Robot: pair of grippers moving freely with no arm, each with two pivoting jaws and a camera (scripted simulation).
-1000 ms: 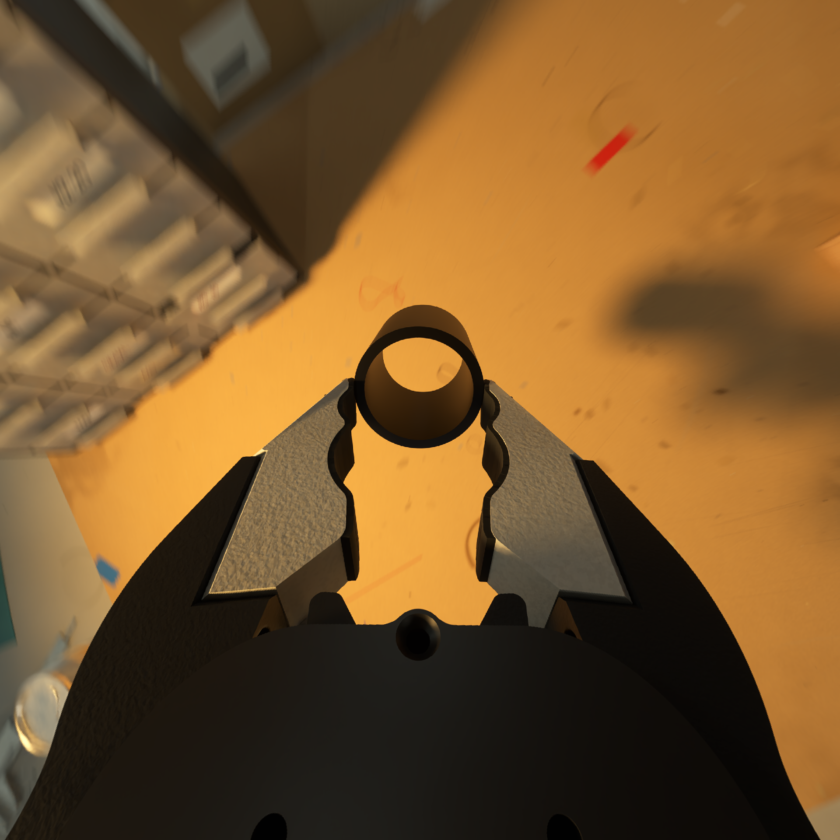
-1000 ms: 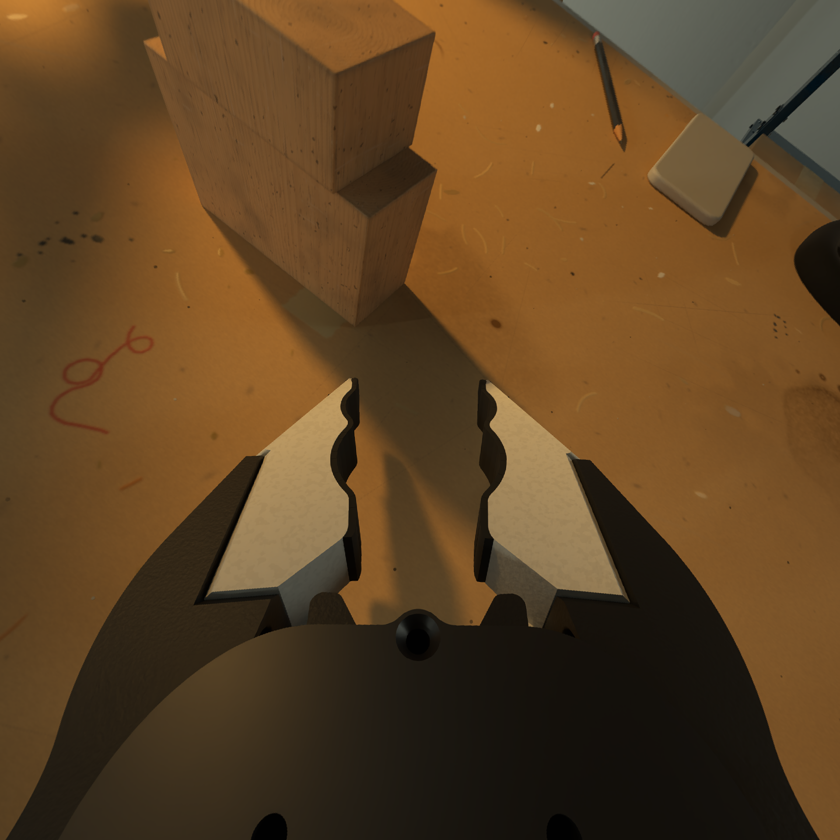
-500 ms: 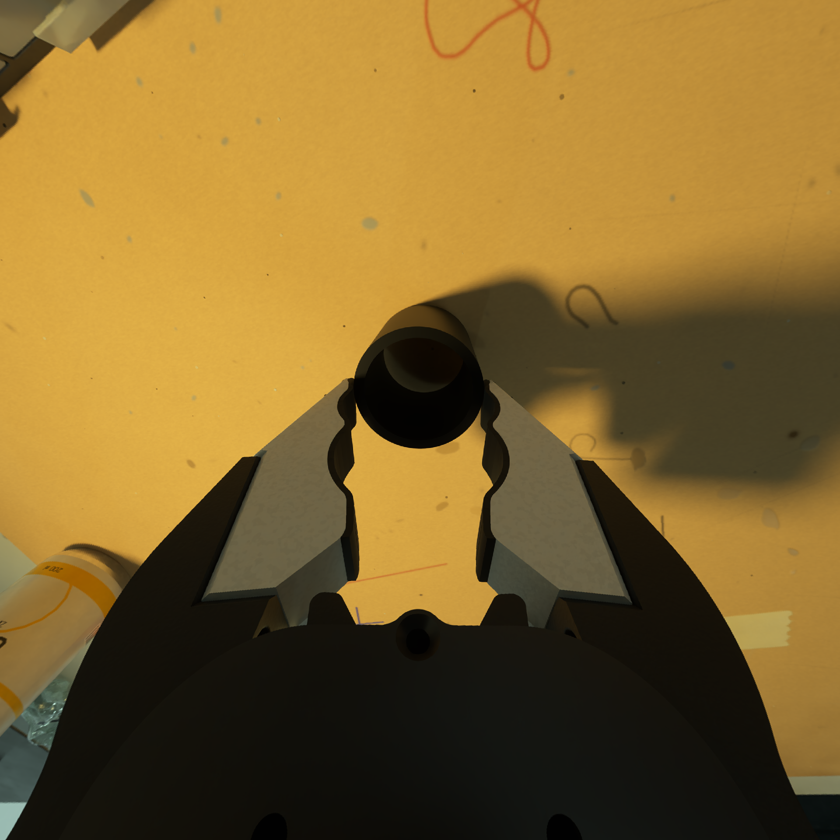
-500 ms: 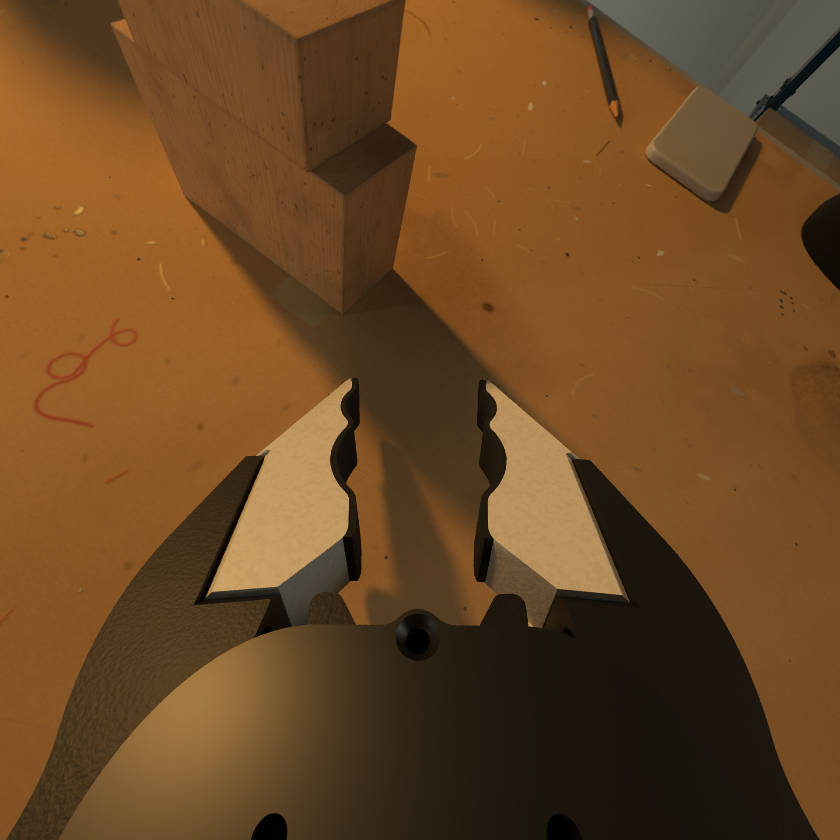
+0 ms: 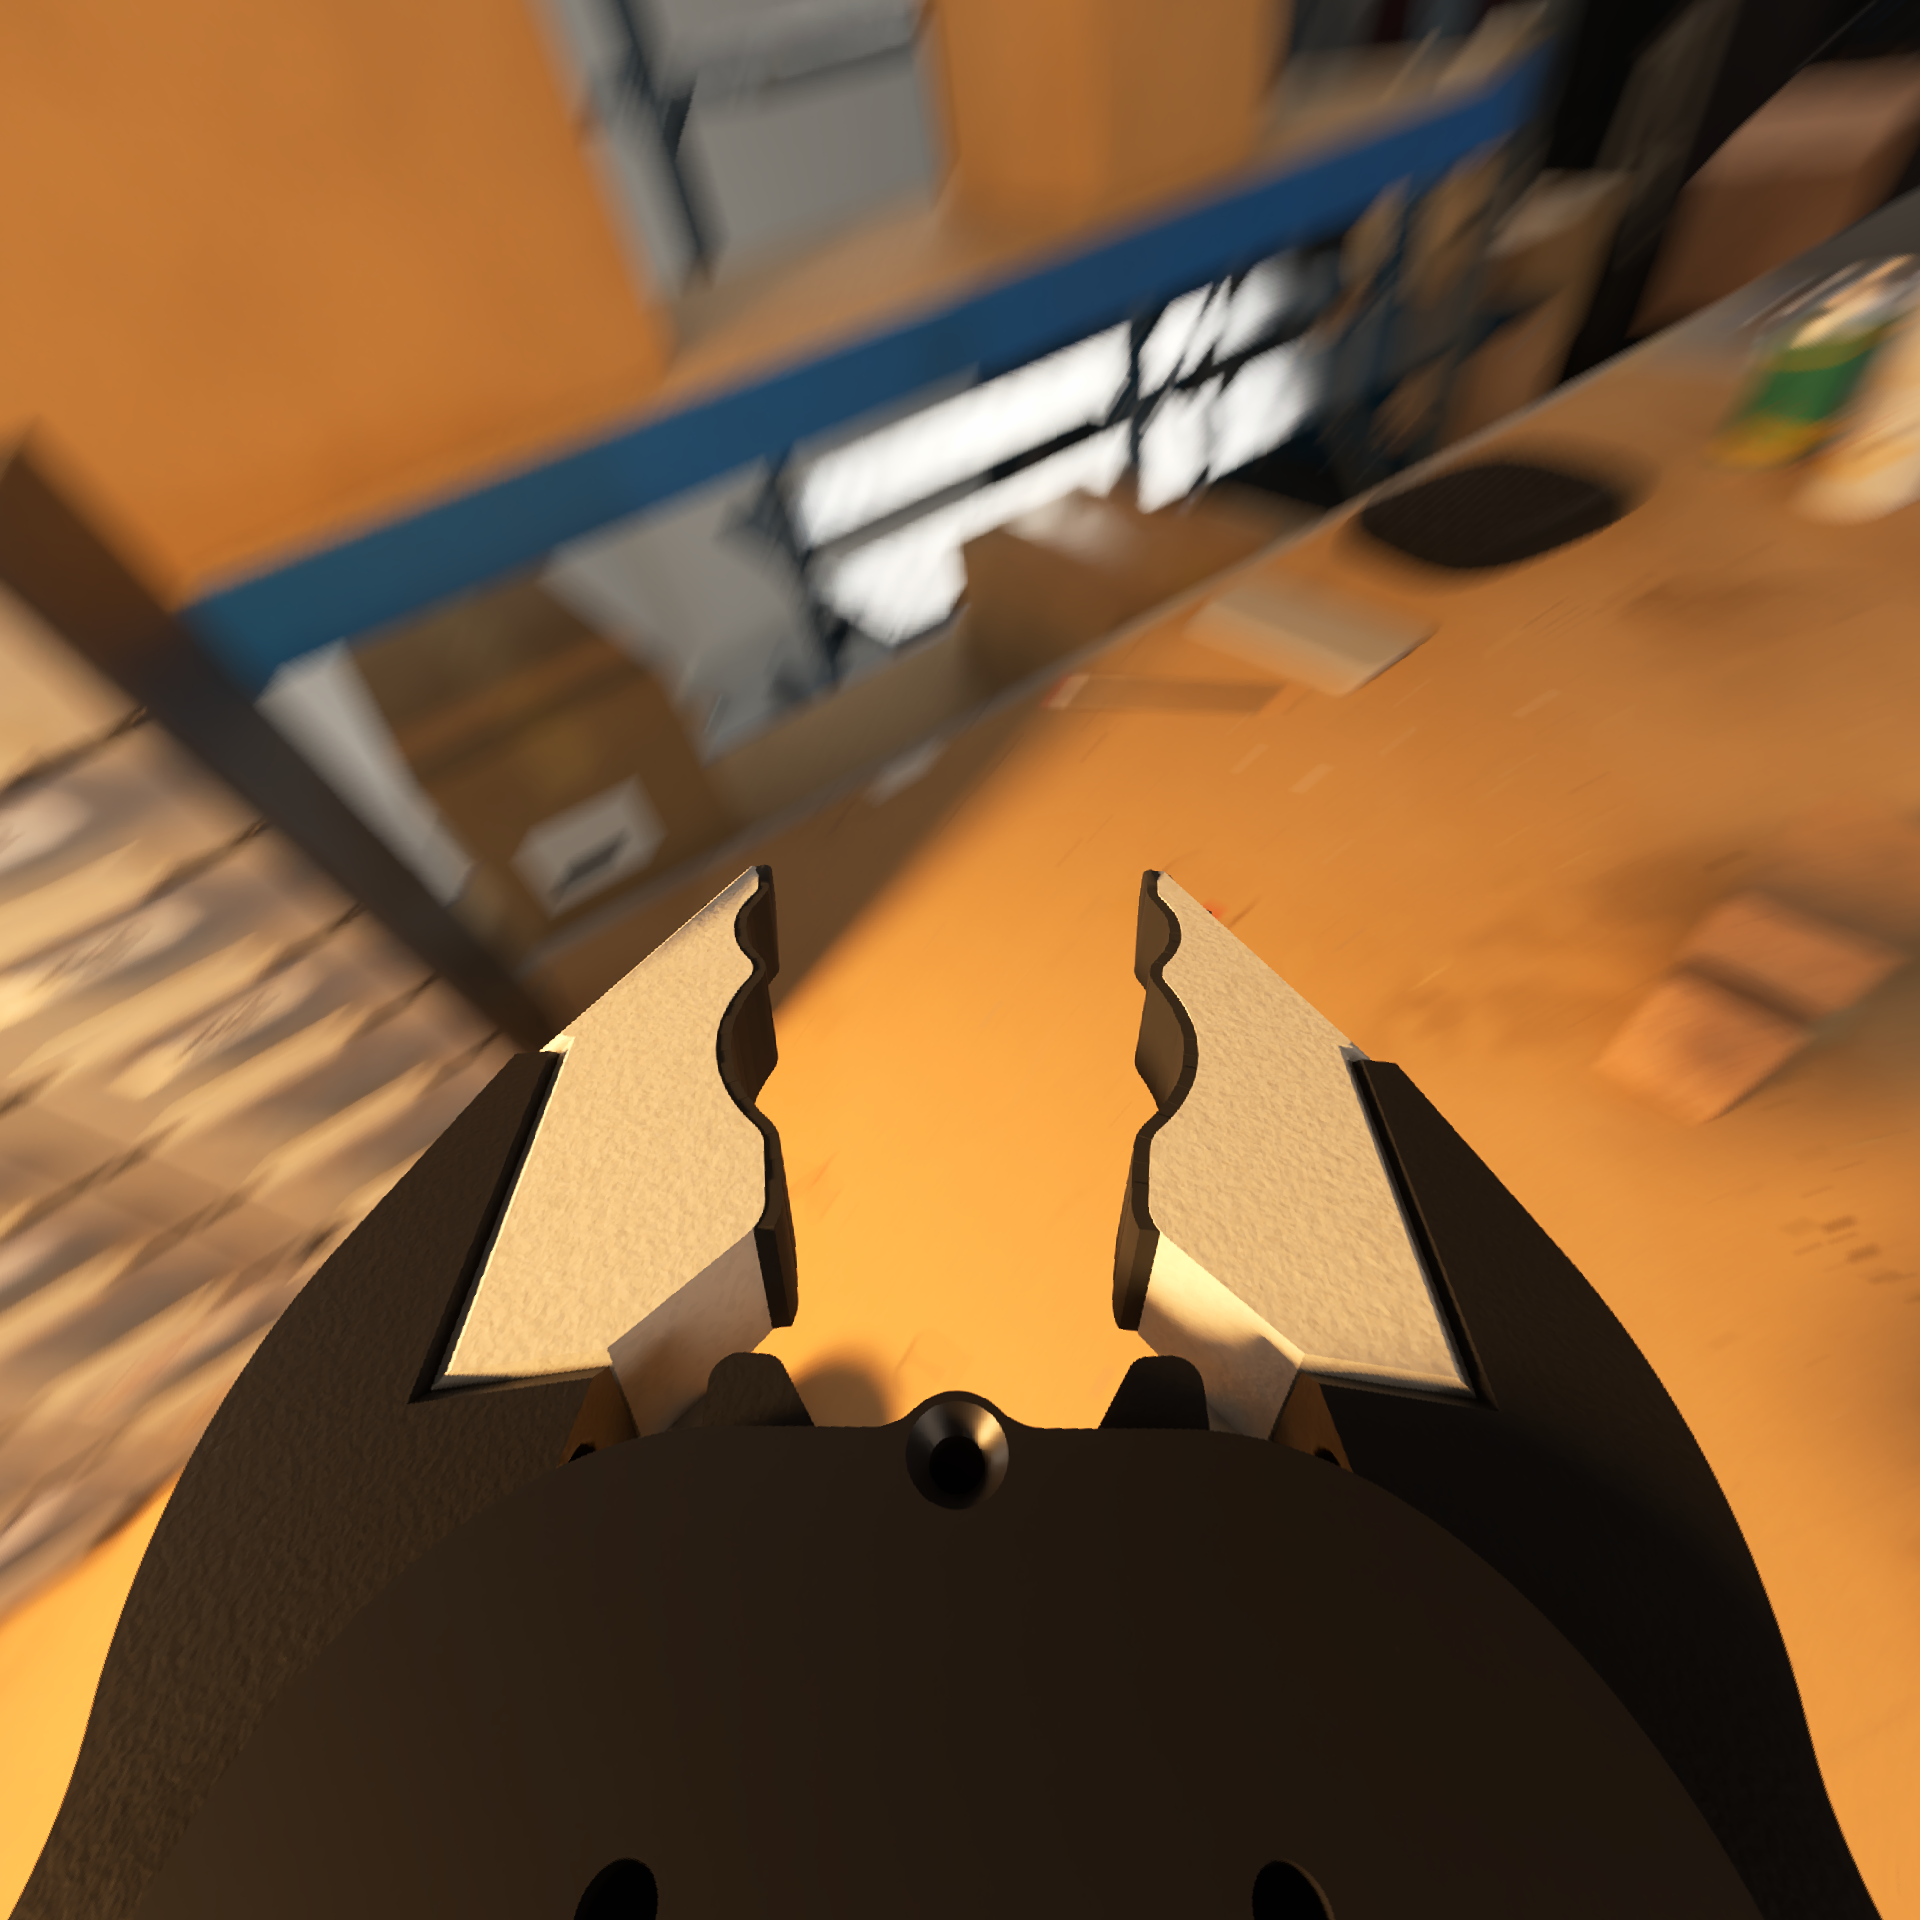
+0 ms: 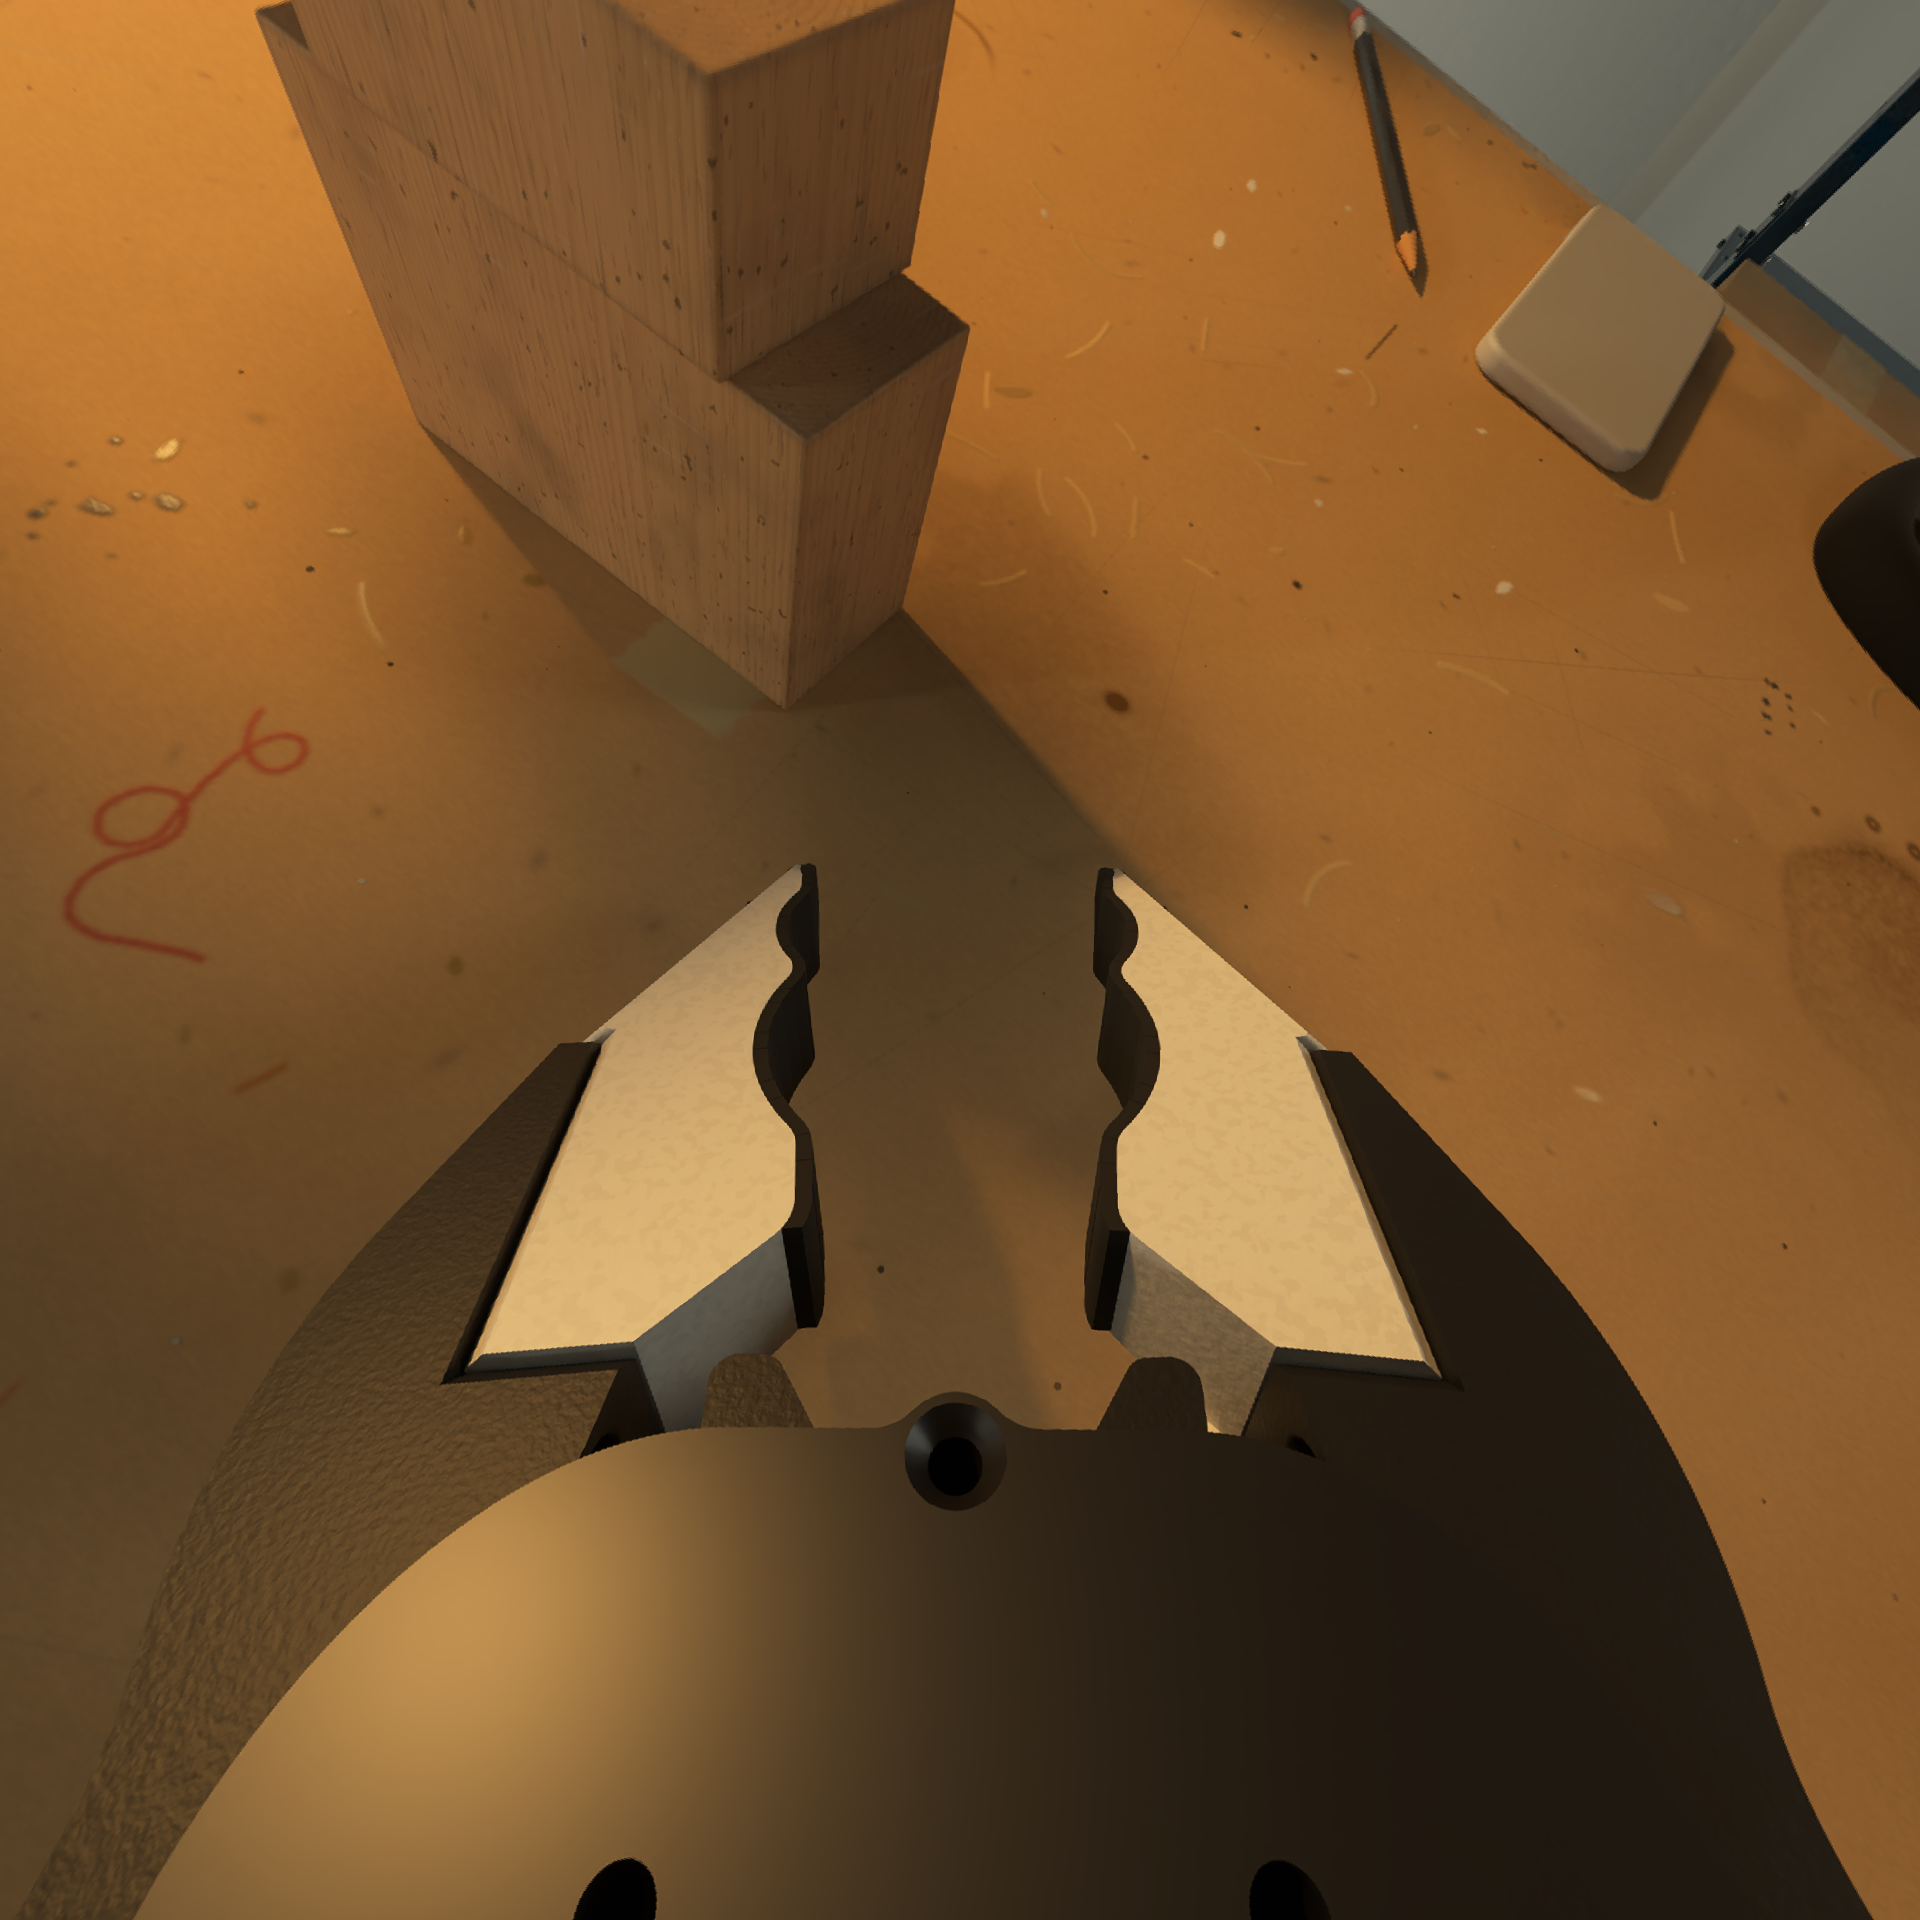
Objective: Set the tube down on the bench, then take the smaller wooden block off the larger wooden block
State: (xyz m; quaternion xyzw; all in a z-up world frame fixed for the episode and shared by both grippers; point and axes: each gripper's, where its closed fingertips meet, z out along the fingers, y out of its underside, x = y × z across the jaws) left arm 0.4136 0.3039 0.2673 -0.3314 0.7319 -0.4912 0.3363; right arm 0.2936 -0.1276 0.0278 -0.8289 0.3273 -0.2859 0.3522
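The left gripper [image 5: 956, 883] gapes empty above the bench [image 5: 1351, 935]; its blurred view shows no tube. The right gripper [image 6: 956, 883], parted and empty, points toward the smaller wooden block [image 6: 665, 156], square-cut and speckled, stacked on the larger wooden block [image 6: 665, 468], away from the bench's edges.

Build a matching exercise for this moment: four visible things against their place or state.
1. smaller wooden block
2. dark pencil
3. beige rounded pad
4. left hand-held gripper

A. open, holding nothing
B. by the bench's far right edge
C. atop the larger wooden block
D. lying flat between the block stack and the pad

Pairs: 1-C, 2-D, 3-B, 4-A
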